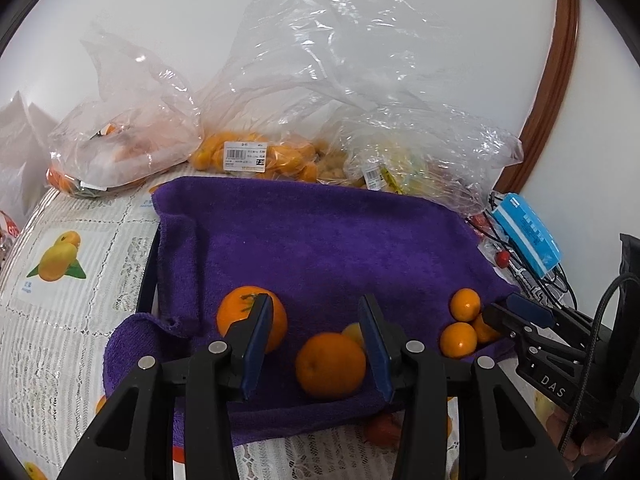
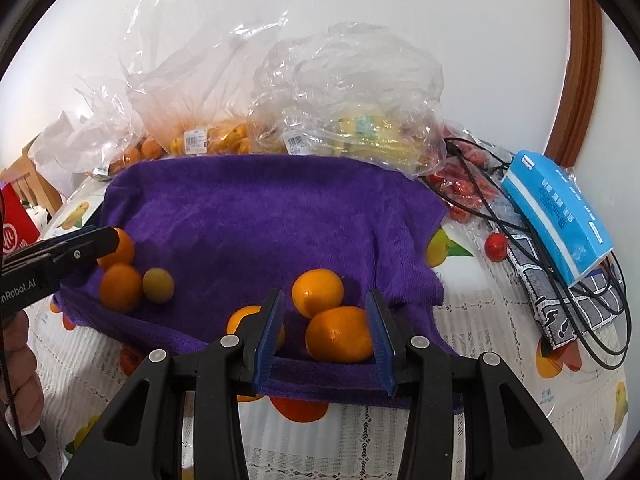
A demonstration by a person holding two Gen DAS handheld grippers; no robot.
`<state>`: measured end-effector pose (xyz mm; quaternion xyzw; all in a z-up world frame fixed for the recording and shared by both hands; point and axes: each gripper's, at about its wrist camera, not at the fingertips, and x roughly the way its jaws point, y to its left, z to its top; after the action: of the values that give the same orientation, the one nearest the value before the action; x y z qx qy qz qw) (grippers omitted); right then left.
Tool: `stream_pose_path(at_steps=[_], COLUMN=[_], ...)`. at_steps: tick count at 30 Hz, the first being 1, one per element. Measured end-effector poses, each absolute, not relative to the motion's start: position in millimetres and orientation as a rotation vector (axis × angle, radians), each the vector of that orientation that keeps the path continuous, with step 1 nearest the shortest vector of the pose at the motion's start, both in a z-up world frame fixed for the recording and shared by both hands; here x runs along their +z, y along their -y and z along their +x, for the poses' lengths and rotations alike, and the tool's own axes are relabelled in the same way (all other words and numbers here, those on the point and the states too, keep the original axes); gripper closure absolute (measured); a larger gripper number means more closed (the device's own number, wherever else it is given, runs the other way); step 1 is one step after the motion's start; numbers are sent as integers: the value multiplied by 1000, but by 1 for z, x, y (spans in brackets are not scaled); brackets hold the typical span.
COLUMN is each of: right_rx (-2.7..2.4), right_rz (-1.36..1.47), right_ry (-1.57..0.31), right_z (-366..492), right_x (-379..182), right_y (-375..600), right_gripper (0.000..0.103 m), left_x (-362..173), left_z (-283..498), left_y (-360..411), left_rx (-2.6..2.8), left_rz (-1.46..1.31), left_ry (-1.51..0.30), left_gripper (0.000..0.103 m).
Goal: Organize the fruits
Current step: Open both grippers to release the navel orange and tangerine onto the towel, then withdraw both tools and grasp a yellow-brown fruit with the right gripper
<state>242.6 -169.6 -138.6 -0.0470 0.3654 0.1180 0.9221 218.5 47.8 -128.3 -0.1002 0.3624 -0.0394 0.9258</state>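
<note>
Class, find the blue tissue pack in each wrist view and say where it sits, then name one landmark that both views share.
Left wrist view: the blue tissue pack lies at the right edge, beyond the purple towel.
Right wrist view: the pack lies at the right, on black cables.
Shared landmark: the purple towel.

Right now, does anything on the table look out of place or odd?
One small greenish-yellow fruit sits among the orange citrus fruits on the purple towel; its colour doesn't match. A tangled black cable sprawls over the blue tissue pack.
</note>
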Motion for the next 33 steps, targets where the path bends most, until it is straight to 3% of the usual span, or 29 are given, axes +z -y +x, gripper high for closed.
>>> stream_pose_path(at_steps=[5,33], right_rx=[241,141], right_rz=[-86,-61], right_ry=[-742,-690], right_z=[242,157], right_x=[-137,-104], right_y=[171,172], right_gripper=[59,58], left_x=[-126,-108], left_z=[216,168], left_y=[-48,-48], left_rx=[-94,-96], left_rz=[-215,-164], left_ry=[-738,-691], left_gripper=[54,52])
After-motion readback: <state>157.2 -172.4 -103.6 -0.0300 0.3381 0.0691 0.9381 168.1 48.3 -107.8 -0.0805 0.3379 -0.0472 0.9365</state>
